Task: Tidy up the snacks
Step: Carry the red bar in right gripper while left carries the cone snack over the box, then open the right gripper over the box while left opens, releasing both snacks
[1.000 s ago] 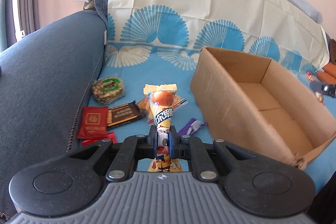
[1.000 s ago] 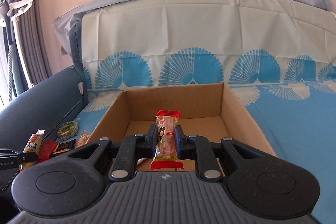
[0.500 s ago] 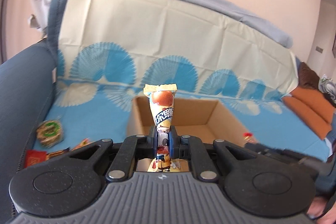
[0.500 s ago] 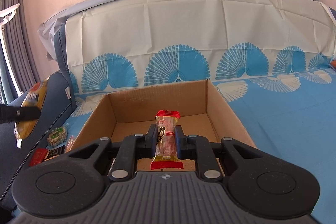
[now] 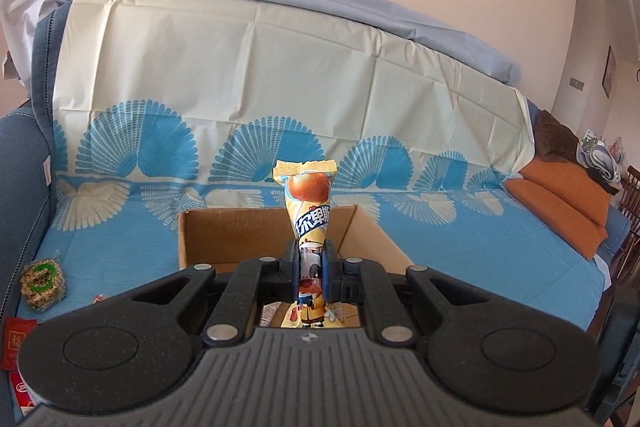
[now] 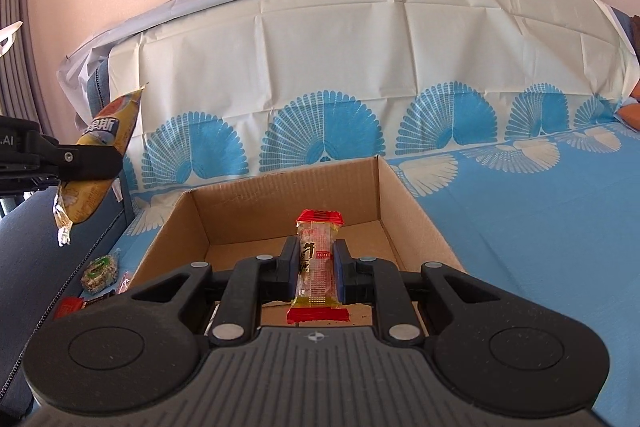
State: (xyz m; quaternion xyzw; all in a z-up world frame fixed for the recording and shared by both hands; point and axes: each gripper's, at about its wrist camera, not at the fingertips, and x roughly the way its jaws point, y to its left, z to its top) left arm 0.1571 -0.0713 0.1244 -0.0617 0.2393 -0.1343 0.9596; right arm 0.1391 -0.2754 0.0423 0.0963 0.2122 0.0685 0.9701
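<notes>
Left wrist view: the left gripper (image 5: 310, 263) has its jaws clamped on a yellow cone-shaped snack packet with an orange ball printed near its top (image 5: 309, 203), held upright in front of an open brown cardboard box (image 5: 224, 237) standing on the sofa's blue fan-patterned cover (image 5: 460, 247); a round green-labelled nut cake in clear wrap (image 5: 42, 281) and a red sachet (image 5: 18, 343) lie near the cover's left edge. Right wrist view: the right gripper (image 6: 318, 267) has its jaws clamped on a clear-wrapped snack bar with red ends (image 6: 318, 263), held upright above the box's near edge (image 6: 280, 195); the left gripper (image 6: 80, 161) holds the yellow packet (image 6: 108, 125) aloft, left of the box
</notes>
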